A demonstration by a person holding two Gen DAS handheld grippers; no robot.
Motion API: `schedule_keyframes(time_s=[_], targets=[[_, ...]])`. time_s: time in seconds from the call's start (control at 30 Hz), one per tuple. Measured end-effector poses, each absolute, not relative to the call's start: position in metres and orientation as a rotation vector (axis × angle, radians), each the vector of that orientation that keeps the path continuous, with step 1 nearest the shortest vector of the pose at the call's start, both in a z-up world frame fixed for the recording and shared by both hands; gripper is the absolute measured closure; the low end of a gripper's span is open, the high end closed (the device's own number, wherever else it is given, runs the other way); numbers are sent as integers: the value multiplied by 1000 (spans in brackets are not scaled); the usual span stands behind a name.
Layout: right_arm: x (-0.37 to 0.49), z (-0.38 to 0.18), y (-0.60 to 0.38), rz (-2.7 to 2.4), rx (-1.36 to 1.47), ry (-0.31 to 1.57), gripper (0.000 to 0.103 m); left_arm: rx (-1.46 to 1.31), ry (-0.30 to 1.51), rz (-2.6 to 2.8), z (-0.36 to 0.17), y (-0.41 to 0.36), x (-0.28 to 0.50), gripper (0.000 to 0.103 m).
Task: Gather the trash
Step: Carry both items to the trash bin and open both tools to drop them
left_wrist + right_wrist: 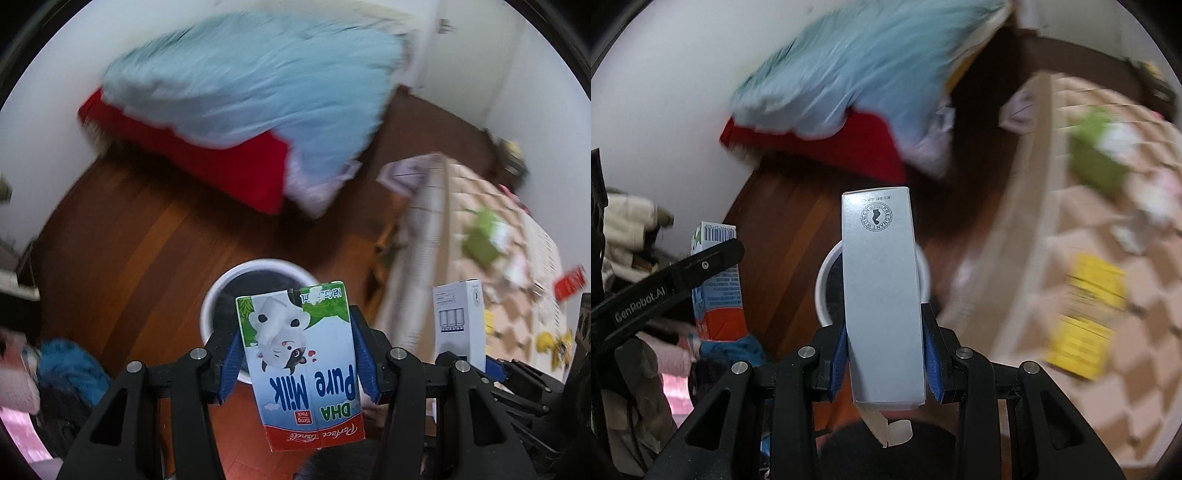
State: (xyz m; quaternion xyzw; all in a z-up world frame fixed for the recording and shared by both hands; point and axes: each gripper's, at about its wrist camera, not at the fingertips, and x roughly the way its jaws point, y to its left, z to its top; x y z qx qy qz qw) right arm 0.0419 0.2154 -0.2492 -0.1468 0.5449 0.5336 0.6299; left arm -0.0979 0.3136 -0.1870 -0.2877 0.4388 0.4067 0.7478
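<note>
The left gripper point(301, 360) had its blue finger pads point(232, 363) closed partway, clamped on both sides of a milk carton point(301, 365). The carton read "Pure Milk" w/ a cartoon cow, print upside down to the camera, red band at the near end. It was held up off the floor, directly over a white-rimmed bin point(221, 295) w/ a dark inside. What lay in the bin couldn't be made out; the carton covered much of its mouth.

The right gripper point(884, 350) was closed about the same amount, blue pads point(932, 358) pressed to the long sides of a tall grey box point(882, 295) w/ a round stamp near its far end. An opened flap point(886, 428) hung loose at the box's near end. In the right wrist view the box stood in front of the same bin point(822, 291), hiding most of its opening. The same box point(460, 321) showed at the right of the left wrist view, and the milk carton point(718, 280) showed at left of the right view, behind a black arm marked "GenRobot.AI".

The floor was reddish wood. A light-blue blanket point(255, 77) over something red lay beyond, heavily blurred. At right, a checkered mat point(509, 258) carried scattered bits: a green item point(480, 240), yellow packet point(1086, 317), all smeared by motion, no detail readable. A blue fuzzy cloth point(68, 365) & pink fabric sat at lower left, cut off by the frame.
</note>
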Motion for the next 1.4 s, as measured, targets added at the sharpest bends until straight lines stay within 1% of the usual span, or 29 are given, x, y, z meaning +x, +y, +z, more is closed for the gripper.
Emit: schedule_keyframes(time_s=[0.17, 0.3, 0.4, 0.5, 0.53, 0.57, 0.6, 0.63, 0.67, 0.7, 0.73, 0.77, 0.8, 0.87, 0.93, 1.1, 1.4], targets=[[21, -311, 291, 1238, -416, 1349, 66, -824, 1003, 879, -250, 378, -128, 54], [21, -347, 319, 1213, -443, 1419, 66, -960, 1042, 828, -298, 413, -128, 54], [18, -367, 334, 1198, -461, 1450, 66, -1071, 1038, 772, -324, 431, -130, 53], [22, -383, 346, 1186, -460, 1478, 65, -1137, 1042, 768, -339, 444, -136, 52], [24, -388, 349, 1177, -458, 1488, 65, -1154, 1038, 764, -338, 445, -137, 50], [24, -390, 350, 1170, -450, 1494, 63, -1178, 1026, 765, -341, 448, -141, 40], [25, -393, 352, 1168, -442, 1501, 62, -1194, 1016, 768, -342, 449, -145, 24], [27, -394, 354, 1165, -441, 1505, 60, -1207, 997, 772, -342, 450, -149, 18], [29, -396, 355, 1153, -442, 1506, 47, -1205, 987, 787, -341, 450, -155, 13], [30, -396, 355, 1147, -443, 1505, 27, -1193, 989, 801, -340, 451, -158, 13], [30, -395, 354, 1137, -445, 1498, 21, -1166, 1001, 823, -338, 451, -162, 12], [30, -394, 354, 1131, -455, 1488, 12, -1111, 1024, 865, -334, 446, -164, 6], [29, -393, 354, 1126, -469, 1477, 6, -1073, 1034, 891, -331, 443, -166, 1], [24, -387, 355, 1106, -531, 1428, 2, -979, 1051, 959, -323, 433, -170, 1], [16, -377, 352, 1093, -599, 1361, 2, -909, 1062, 1013, -315, 422, -174, 1], [3, -359, 342, 1094, -678, 1296, 2, -810, 1055, 1083, -291, 395, -184, 1], [-14, -314, 302, 1121, -667, 1246, 2, -714, 1028, 1119, -248, 357, -189, 1]])
